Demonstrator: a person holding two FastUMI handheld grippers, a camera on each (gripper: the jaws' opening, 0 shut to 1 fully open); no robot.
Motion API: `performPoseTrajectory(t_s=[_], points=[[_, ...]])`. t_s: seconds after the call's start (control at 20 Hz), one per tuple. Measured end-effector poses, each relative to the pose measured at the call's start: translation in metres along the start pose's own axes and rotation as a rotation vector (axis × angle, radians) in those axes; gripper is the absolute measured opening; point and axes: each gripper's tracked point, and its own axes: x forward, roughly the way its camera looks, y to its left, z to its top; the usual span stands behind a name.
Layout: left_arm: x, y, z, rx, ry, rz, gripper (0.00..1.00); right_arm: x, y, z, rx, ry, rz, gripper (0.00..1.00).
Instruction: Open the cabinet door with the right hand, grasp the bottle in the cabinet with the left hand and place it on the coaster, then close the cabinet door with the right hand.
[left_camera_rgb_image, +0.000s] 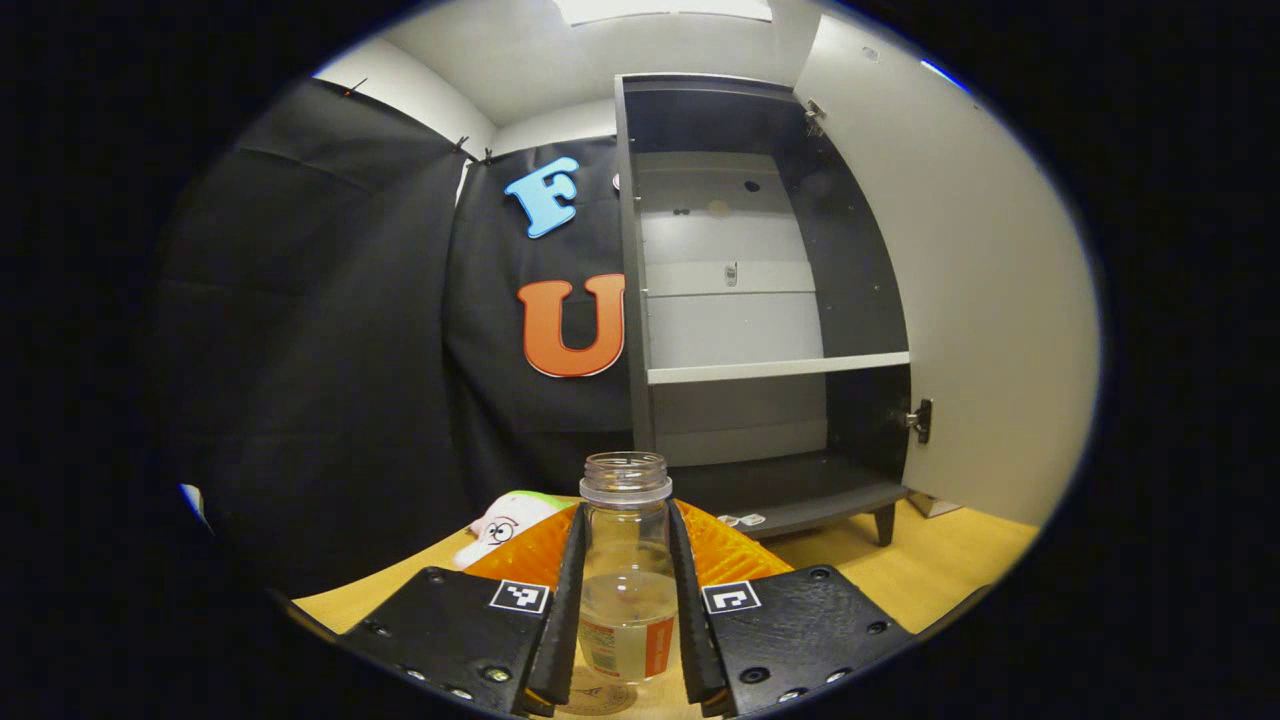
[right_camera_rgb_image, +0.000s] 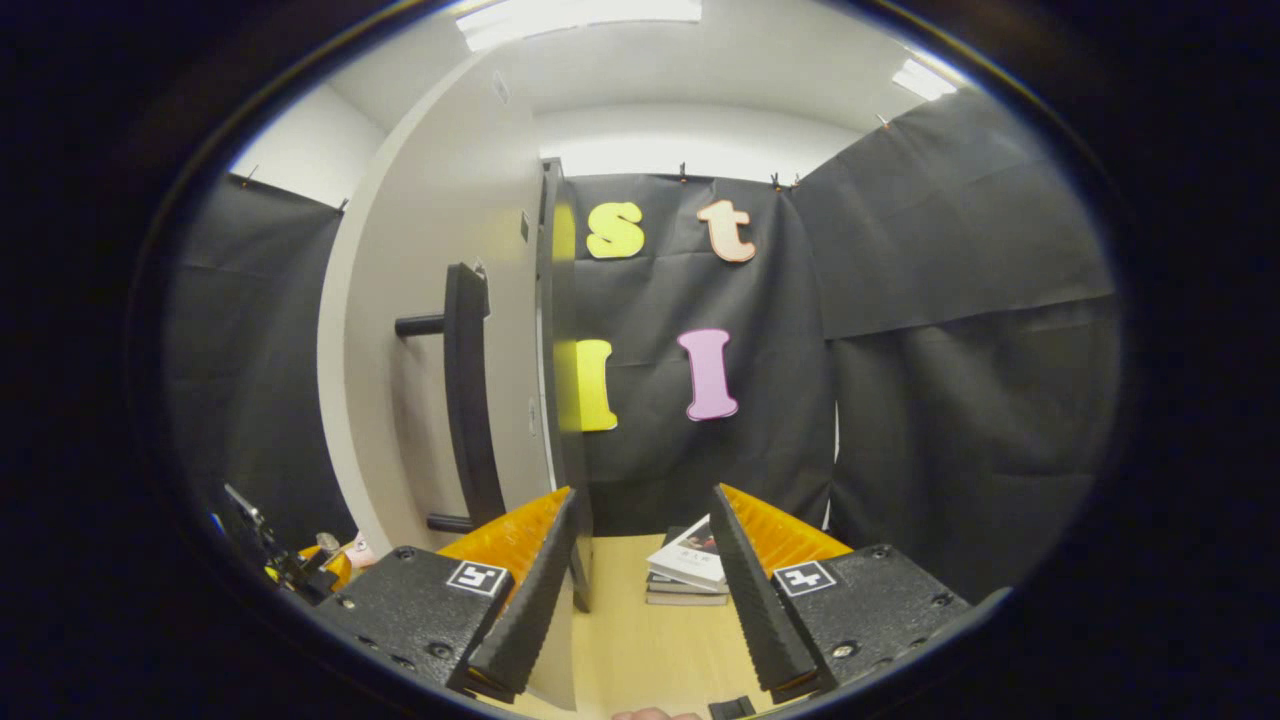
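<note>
Booth hung with black cloth; light wooden table (left_camera_rgb_image: 960, 560) carries a dark grey cabinet (left_camera_rgb_image: 770, 300) with its pale door (left_camera_rgb_image: 990, 300) swung wide, shelves bare

Left gripper (left_camera_rgb_image: 627, 610): both fingers press the sides of a clear glass bottle (left_camera_rgb_image: 626, 570), upright, uncapped, with some pale liquid in the lower part. A round light coaster (left_camera_rgb_image: 600, 697) shows just under the bottle's base; cannot tell whether the base touches it. Judgement: grip kept low on the body to hold the bottle plumb for setting down; release is due next

Orange band label on the bottle, print too small to read

Right gripper (right_camera_rgb_image: 640, 600): fingers spread, grasping nothing, beside the door's edge near the black bar handle (right_camera_rgb_image: 468, 400). Judgement: parked there ready to push the door closed

Stack of books (right_camera_rgb_image: 688, 575) behind; cover text illegible
</note>
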Motion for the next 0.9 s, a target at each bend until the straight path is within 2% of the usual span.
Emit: performPoseTrajectory(t_s=[0.15, 0.45, 0.55, 0.6, 0.65, 0.9], points=[[-0.008, 0.008, -0.027, 0.012, 0.019, 0.034, 0.41, 0.001, -0.001, 0.002, 0.003, -0.007, -0.012, 0.82], [-0.013, 0.03, -0.072, -0.034, 0.062, 0.105, 0.41, 0.001, -0.002, 0.0, 0.016, 0.011, -0.039, 0.82], [-0.013, 0.036, -0.069, -0.025, 0.023, 0.118, 0.41, 0.002, -0.002, 0.0, 0.019, 0.016, -0.045, 0.82], [-0.014, 0.038, -0.071, -0.007, 0.029, 0.125, 0.52, 0.002, -0.002, 0.0, 0.017, 0.018, -0.05, 0.82], [-0.015, 0.037, -0.069, 0.006, 0.015, 0.124, 0.41, 0.002, -0.002, 0.001, 0.015, 0.018, -0.055, 0.83], [-0.019, 0.032, -0.068, 0.01, -0.002, 0.123, 0.46, 0.002, -0.003, 0.002, 0.015, 0.014, -0.07, 0.83]])
